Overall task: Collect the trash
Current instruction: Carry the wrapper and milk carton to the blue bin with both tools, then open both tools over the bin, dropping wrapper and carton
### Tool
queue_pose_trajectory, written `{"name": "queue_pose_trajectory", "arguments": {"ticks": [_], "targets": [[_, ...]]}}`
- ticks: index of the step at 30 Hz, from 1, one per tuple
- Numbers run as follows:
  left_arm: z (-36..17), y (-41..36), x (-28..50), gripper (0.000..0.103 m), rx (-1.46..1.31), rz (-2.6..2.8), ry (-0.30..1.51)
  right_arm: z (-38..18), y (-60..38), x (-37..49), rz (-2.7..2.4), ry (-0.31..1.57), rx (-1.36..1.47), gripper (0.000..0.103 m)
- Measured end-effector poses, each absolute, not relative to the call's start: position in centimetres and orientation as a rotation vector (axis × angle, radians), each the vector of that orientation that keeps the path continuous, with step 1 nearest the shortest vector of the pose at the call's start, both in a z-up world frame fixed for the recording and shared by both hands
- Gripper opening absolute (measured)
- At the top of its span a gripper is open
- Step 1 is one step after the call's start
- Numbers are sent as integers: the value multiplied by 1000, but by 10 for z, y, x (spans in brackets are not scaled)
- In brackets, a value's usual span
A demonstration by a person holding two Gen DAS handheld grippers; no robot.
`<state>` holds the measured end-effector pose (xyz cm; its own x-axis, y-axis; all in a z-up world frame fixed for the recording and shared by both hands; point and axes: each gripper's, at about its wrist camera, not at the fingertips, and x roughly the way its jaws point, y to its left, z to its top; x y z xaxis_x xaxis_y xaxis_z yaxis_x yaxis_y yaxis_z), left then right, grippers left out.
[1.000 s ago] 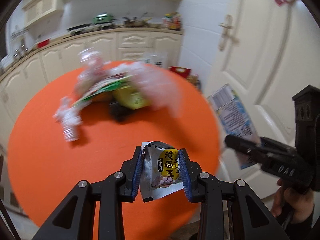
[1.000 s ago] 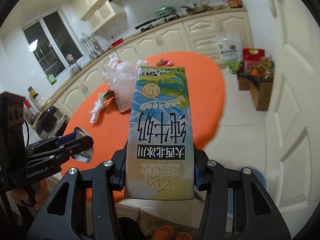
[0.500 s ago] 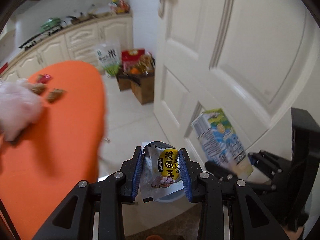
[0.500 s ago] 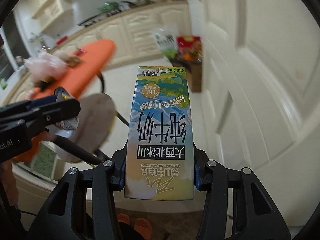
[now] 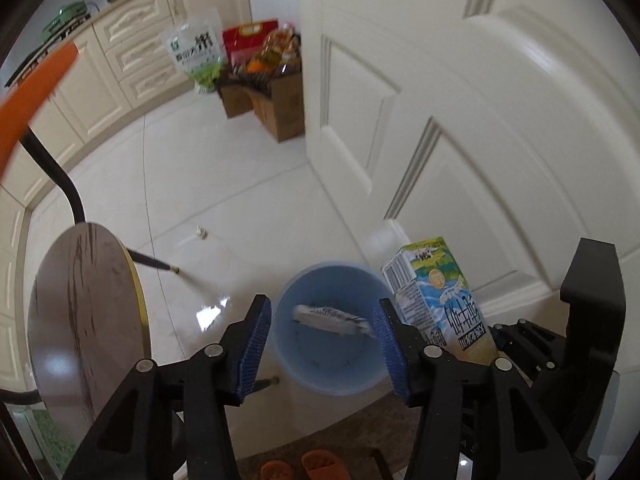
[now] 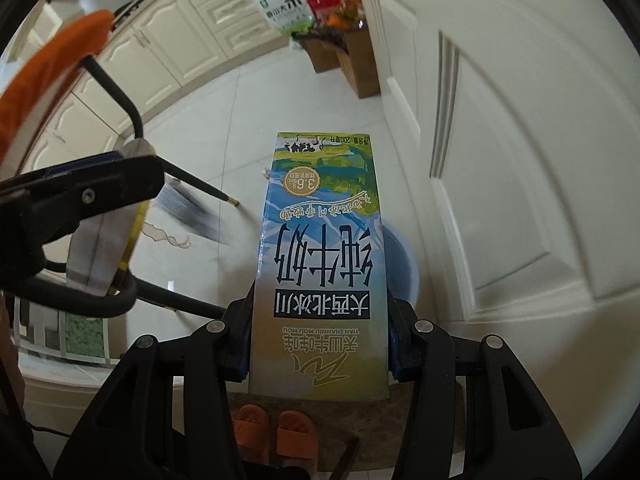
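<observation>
My left gripper (image 5: pixel 322 344) is pointing down over the blue bin (image 5: pixel 332 372); its jaws have just been opening, pads apart, and the blurred snack wrapper (image 5: pixel 332 318) is falling free between them into the bin. My right gripper (image 6: pixel 318 346) is clamping the milk carton (image 6: pixel 320 264) just beside the bin.

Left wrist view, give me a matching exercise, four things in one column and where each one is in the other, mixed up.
Things:
1. snack wrapper
2. milk carton
3. blue bin
4. cardboard box

Places:
A. on the floor by the door's far end
B. in the right gripper
C. below the left gripper
D. loose over the bin

Pairs: 1-D, 2-B, 3-C, 4-A
</observation>
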<state>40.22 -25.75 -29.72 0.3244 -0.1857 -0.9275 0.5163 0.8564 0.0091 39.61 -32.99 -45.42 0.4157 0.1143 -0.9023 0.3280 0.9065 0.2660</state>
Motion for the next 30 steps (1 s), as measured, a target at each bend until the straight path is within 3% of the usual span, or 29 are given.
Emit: {"name": "queue_pose_trajectory", "arguments": {"ticks": [9, 14, 18, 23, 27, 30], "targets": [[-296, -259, 413, 55, 291, -443, 1175, -480, -338, 405, -129, 1151, 498, 50], [-265, -254, 385, 56, 311, -445, 1117, -462, -334, 401, -141, 1132, 498, 74], [-233, -246, 356, 57, 302, -447, 1054, -421, -324, 384, -141, 1085, 469, 75], [-189, -229, 319, 62, 280, -438, 945, -353, -302, 356, -135, 981, 425, 93], [-148, -202, 290, 66, 229, -401, 847, -302, -279, 340, -109, 895, 383, 95], [-122, -175, 272, 78, 184, -383, 784, -259, -251, 333, -83, 822, 331, 102]]}}
